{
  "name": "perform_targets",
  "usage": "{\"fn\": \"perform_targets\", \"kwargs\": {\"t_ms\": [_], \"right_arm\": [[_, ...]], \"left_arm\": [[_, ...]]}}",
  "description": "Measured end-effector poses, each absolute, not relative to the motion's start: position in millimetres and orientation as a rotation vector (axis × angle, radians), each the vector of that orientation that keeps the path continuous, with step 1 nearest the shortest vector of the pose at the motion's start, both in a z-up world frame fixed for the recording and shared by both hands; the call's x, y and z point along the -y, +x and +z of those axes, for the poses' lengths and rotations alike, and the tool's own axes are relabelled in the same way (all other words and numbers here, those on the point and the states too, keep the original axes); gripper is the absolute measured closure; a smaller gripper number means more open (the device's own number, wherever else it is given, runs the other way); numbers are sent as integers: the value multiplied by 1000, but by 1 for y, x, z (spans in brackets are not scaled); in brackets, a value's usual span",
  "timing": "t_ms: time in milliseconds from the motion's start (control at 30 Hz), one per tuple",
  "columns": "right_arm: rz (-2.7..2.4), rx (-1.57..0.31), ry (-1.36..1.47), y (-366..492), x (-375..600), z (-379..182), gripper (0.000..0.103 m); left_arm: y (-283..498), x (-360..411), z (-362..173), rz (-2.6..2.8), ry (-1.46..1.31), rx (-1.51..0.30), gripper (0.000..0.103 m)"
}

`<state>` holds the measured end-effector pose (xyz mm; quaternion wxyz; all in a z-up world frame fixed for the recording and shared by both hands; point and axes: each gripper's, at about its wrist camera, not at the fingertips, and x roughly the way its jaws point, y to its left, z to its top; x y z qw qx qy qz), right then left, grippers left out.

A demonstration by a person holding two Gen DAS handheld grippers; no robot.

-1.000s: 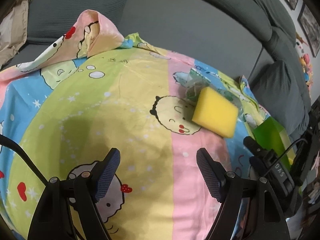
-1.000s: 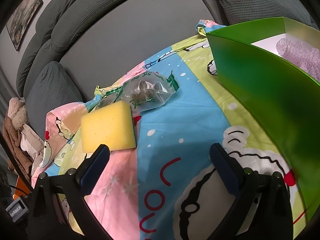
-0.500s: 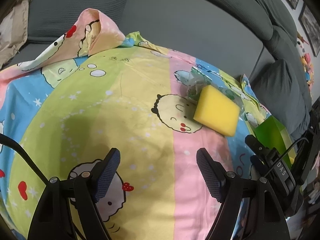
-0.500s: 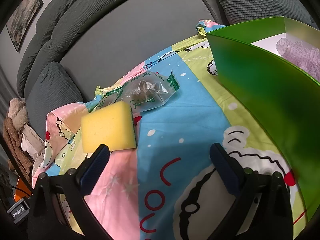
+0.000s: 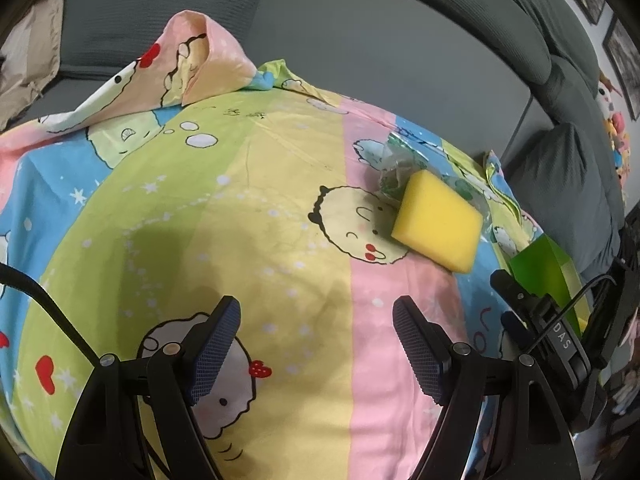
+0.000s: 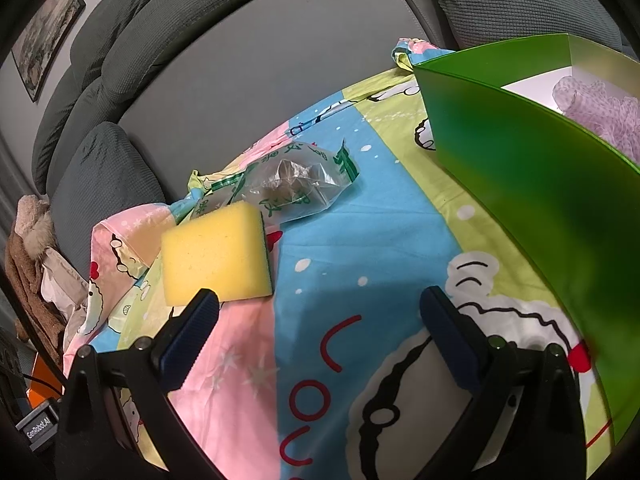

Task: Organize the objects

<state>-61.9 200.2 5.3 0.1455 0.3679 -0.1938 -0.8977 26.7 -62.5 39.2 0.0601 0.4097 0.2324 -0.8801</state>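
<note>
Left wrist view: left tool [image 5: 316,344] jaws apart, empty, above cartoon sheet [image 5: 256,208] spread over grey sofa [image 5: 380,36]. Yellow sponge [image 5: 438,226] toward sheet's right edge, touching clear plastic bag [image 5: 394,164] behind it. Green bin [image 5: 542,270] at right edge.

Right wrist view: right tool [image 6: 320,332] jaws apart, empty. Sponge [image 6: 216,254] just ahead of left finger [image 6: 188,334]; bag [image 6: 290,186] beyond; bin [image 6: 532,184] at right, holding purple mesh item [image 6: 596,108].
</note>
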Motion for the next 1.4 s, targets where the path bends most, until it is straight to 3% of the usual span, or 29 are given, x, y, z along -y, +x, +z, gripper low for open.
{"fn": "perform_targets", "kwargs": {"t_ms": [133,300,400,533,567,600,633,733,867,1133,1400], "right_arm": [[-2603,495,1135,-66,-190,11,3],[-2461,572,1122,-83,-180,30,10],[-2439,423,1180,-108,-160,31,9],[-2385,379,1298,-134,-141,12,10],[-2386,375,1286,-135,-137,11,15],[-2386,366,1258,-135,-134,11,32],[-2372,360,1237,-134,-132,11,42],[-2370,385,1230,-128,-131,11,48],[-2301,472,1237,-117,-142,18,64],[-2134,580,1273,-64,-160,36,65],[-2122,539,1432,-27,-170,15,61]], "left_arm": [[29,72,41,-2651,1215,-767,24],[28,79,40,-2637,1212,-818,24],[27,79,39,-2630,1218,-816,24],[27,81,37,-2619,1227,-822,24],[27,82,37,-2615,1225,-826,24],[28,83,36,-2611,1223,-832,24],[28,83,36,-2608,1223,-837,24],[28,85,37,-2605,1220,-851,24],[29,83,38,-2616,1220,-841,24],[33,80,41,-2661,1235,-881,24],[31,61,41,-2753,1309,-834,24]]}}
